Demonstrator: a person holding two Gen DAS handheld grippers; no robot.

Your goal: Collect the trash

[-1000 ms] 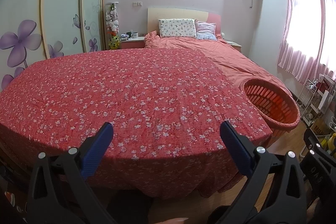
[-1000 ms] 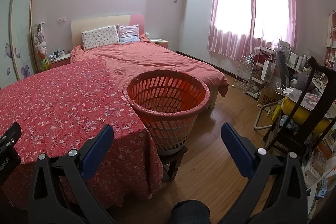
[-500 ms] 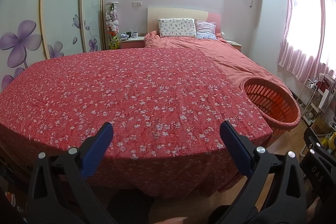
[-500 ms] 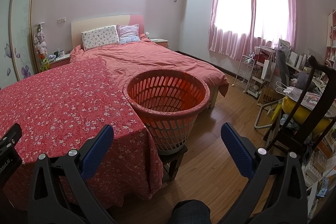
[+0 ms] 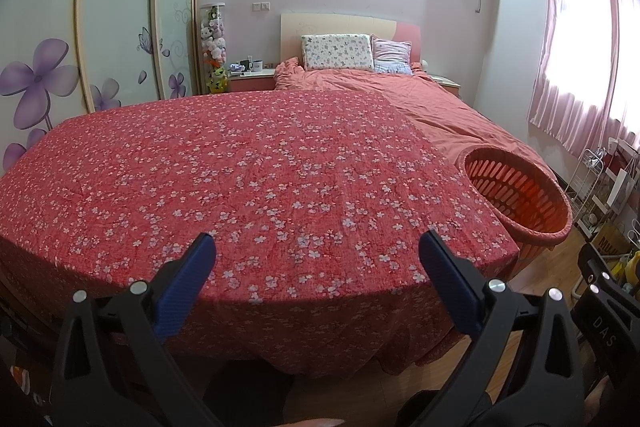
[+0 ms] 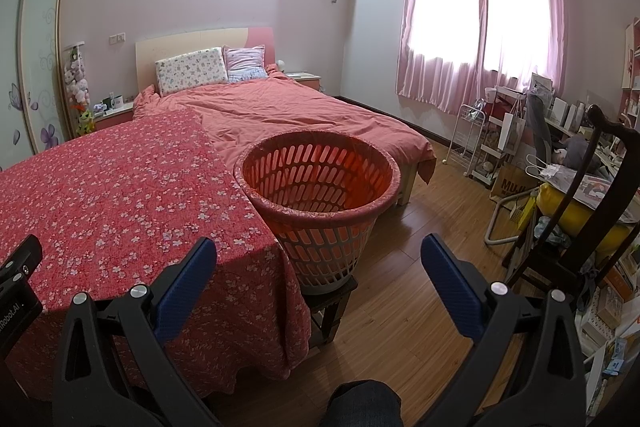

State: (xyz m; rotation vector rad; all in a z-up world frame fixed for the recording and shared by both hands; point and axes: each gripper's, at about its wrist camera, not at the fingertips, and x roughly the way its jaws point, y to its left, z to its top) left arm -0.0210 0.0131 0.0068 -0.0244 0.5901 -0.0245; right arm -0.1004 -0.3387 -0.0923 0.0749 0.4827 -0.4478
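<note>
- left wrist view: the left gripper (image 5: 316,251) is spread wide with nothing between its blue-padded fingers (image 5: 186,285), poised over the near edge of a table (image 5: 248,163) draped in a red cloth with small white flowers.
- left wrist view: no trash shows on the cloth; an orange slotted basket (image 5: 520,199) stands just off the table's right corner, and part of the right gripper (image 5: 608,315) shows at the lower right edge.
- left wrist view: behind the table lies a bed (image 5: 400,91) with a salmon quilt and two pillows (image 5: 338,51), with a wardrobe (image 5: 116,27) bearing purple flower prints at the left.
- right wrist view: the right gripper (image 6: 318,253) is likewise wide open and empty, aimed at the basket (image 6: 320,187), which sits on a small dark stool (image 6: 332,303) touching the table's (image 6: 104,195) hanging cloth.
- right wrist view: the basket's inside looks empty as far as can be seen; wood floor (image 6: 404,291) runs to the right, toward pink curtains (image 6: 480,11), a white wire rack (image 6: 476,135) and a cluttered chair (image 6: 576,211).
- right wrist view: a dark-clad knee (image 6: 362,403) of the person shows at the bottom edge.
</note>
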